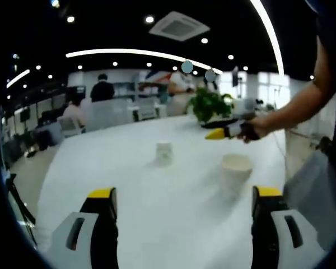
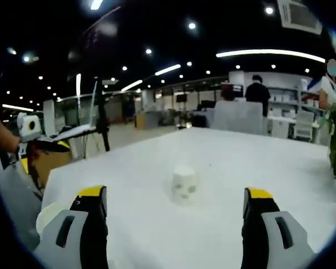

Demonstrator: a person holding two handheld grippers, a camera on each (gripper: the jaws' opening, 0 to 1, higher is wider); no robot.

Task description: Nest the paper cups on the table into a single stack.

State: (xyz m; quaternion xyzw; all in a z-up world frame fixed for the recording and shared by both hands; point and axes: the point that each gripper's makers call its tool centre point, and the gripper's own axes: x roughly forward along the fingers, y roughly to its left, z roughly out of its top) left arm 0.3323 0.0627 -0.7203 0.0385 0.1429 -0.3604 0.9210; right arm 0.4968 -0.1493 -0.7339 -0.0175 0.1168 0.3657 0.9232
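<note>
Fingers of both the left gripper and right gripper spread; tapered paper cups on smooth white table.

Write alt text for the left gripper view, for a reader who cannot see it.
Two white paper cups stand apart on a white table: an upside-down cup farther off and an upright cup nearer, on the right. The left gripper is open and empty in front of them, and the right gripper reaches in from the right, held by a hand.
</note>
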